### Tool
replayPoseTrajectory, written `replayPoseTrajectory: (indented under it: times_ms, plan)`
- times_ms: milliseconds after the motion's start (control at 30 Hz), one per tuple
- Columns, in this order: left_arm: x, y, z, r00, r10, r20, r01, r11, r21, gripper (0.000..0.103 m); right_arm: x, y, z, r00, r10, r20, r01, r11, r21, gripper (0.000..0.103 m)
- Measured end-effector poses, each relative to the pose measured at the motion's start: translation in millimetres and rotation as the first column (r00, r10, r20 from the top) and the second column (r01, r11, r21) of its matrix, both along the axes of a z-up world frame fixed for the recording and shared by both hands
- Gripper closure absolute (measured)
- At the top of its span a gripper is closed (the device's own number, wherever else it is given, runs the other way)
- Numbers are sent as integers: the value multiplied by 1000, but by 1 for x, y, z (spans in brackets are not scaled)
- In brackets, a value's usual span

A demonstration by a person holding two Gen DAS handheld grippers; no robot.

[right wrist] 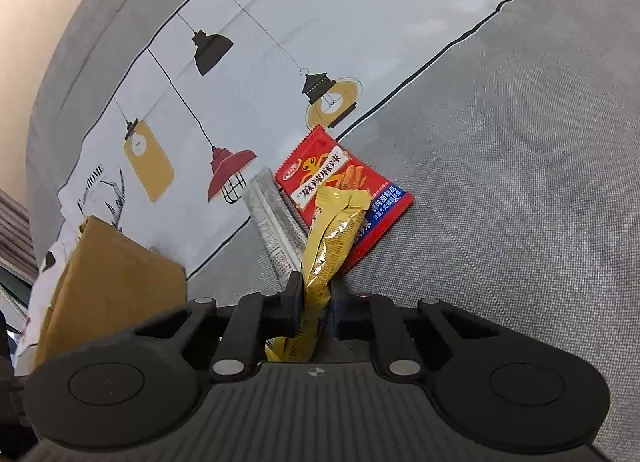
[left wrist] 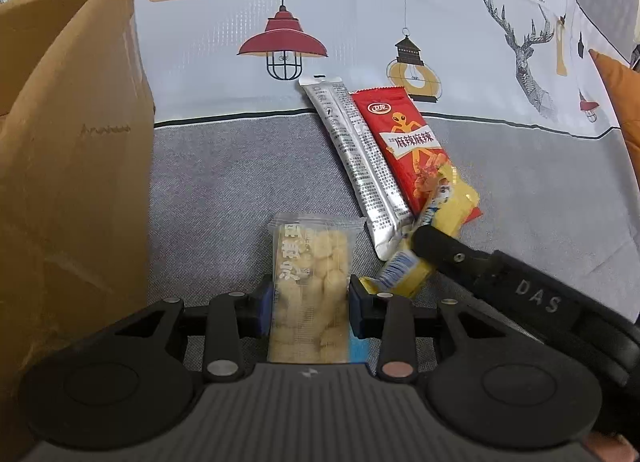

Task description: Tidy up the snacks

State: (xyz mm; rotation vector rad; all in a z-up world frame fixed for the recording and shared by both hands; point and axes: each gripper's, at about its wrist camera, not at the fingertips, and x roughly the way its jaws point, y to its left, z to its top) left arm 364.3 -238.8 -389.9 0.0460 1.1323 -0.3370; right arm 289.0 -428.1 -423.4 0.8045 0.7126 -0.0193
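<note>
A clear pack of pale puffed pieces (left wrist: 314, 258) lies on the grey cloth, and my left gripper (left wrist: 311, 302) is shut on its near half, blue pads pressing both sides. Just to its right is a yellow snack pack (left wrist: 448, 214), pinched and lifted at one end by my right gripper (right wrist: 318, 294), which is shut on this yellow pack (right wrist: 332, 238). The right gripper's black finger (left wrist: 444, 250) shows in the left wrist view. Under the yellow pack lie a red spicy-strip pack (left wrist: 408, 142) (right wrist: 332, 178) and a silver sachet (left wrist: 356, 166) (right wrist: 272, 218).
An open cardboard box (left wrist: 68, 150) (right wrist: 116, 274) stands at the left, close to the clear pack. A cloth printed with lamps and deer (left wrist: 280, 42) covers the surface beyond the snacks. An orange cushion (left wrist: 624, 110) is at the far right edge.
</note>
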Motion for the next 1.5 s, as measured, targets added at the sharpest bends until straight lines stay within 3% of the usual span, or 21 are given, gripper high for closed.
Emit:
replayPoseTrajectory:
  times_ms: [200, 400, 567, 733, 900, 1100, 1233, 1333, 1500]
  plan:
    - [-12, 0, 20, 999, -23, 27, 23, 1000, -8, 62, -16, -9, 20, 999, -46, -17, 44, 995, -93, 91]
    - [-41, 10, 57, 995, -44, 87, 47, 998, -32, 62, -47, 7, 45, 1000, 5, -14, -7, 982, -188, 91]
    - [-74, 29, 94, 988, -52, 148, 60, 997, -51, 62, -78, 30, 90, 997, 43, 63, -21, 949, -313, 91]
    - [-108, 65, 146, 967, -45, 252, 72, 992, -99, 62, -108, 55, 145, 975, 134, 178, -69, 941, -331, 91]
    - [-144, 116, 216, 918, 21, 396, 50, 984, -170, 62, -137, 101, 211, 933, 225, 282, -96, 908, -408, 91]
    - [-197, 176, 290, 805, 106, 584, 19, 979, -204, 62, -161, 157, 283, 862, 317, 397, -107, 877, -469, 91]
    - [-220, 207, 311, 735, 145, 663, -14, 980, -198, 62, -172, 194, 315, 811, 377, 446, -112, 850, -515, 91]
    - [-227, 230, 307, 720, 167, 673, -45, 980, -195, 62, -173, 223, 319, 795, 424, 434, -116, 808, -578, 91]
    - [-228, 253, 278, 741, 204, 639, -105, 976, -189, 62, -169, 261, 299, 786, 477, 393, -161, 772, -614, 91]
